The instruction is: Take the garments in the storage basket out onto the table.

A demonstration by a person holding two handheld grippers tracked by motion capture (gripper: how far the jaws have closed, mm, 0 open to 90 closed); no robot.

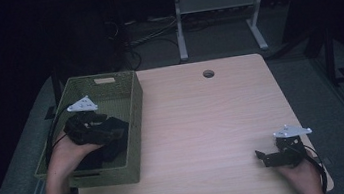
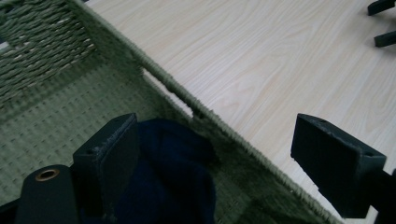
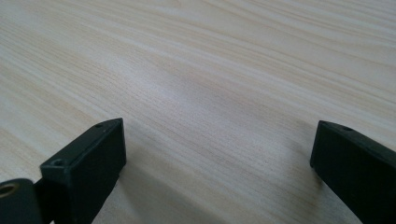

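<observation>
A green woven basket [image 1: 137, 124] stands on the left side of the light wooden table [image 1: 208, 117]. A dark blue cloth [image 1: 112, 146] lies bunched in its near part. My left gripper [image 1: 99, 128] hangs over the cloth inside the basket. In the left gripper view its jaws stand wide apart, so the left gripper [image 2: 219, 158] is open, with the cloth [image 2: 173, 182] beside and below the left-hand jaw and the basket's wall [image 2: 187, 95] running between the jaws. My right gripper [image 1: 265, 158] rests low at the table's front right, and in its own view the right gripper [image 3: 215, 158] is open over bare wood.
The table has a round cable hole [image 1: 208, 73] near its far edge. Beyond it are a white desk frame [image 1: 180, 30] and cables on the dark floor. The right gripper's jaws show far off in the left gripper view [image 2: 385, 23].
</observation>
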